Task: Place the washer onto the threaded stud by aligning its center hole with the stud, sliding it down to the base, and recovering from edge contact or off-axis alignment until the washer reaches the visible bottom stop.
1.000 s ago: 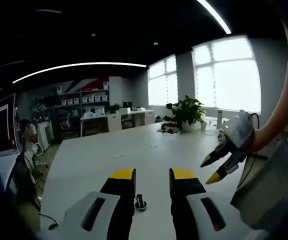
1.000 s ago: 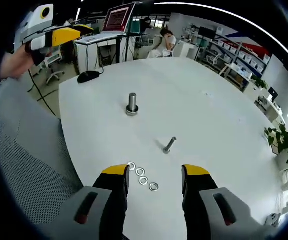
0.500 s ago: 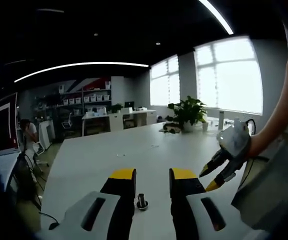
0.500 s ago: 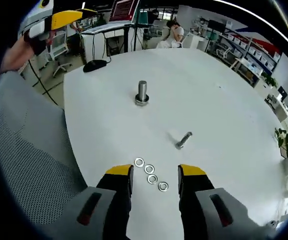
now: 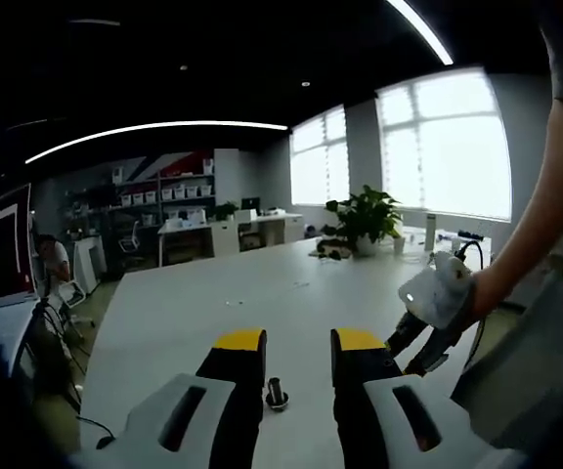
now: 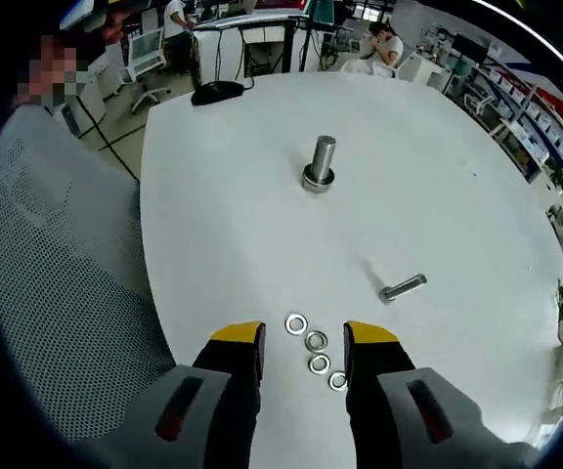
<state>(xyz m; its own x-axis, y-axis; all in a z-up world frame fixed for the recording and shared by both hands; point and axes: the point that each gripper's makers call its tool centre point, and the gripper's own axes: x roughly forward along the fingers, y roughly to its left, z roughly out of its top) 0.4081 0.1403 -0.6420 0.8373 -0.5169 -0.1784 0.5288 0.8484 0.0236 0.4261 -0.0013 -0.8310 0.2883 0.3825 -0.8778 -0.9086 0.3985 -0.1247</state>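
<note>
On the white counter (image 6: 262, 225) of an open office, four washers (image 6: 317, 352) lie in a row between the spread right tongs (image 6: 301, 337), nearer them than the upright threaded stud (image 6: 320, 162) well beyond, while the left tongs (image 5: 297, 342) gape empty above that stud.

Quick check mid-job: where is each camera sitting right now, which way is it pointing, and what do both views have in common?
Left gripper view: rides the left gripper, low, looking level across the white table at the upright stud; a forearm carries the right gripper.
Right gripper view: rides the right gripper, looking down at four washers, a loose bolt and the stud.
Shared: table and stud.
</note>
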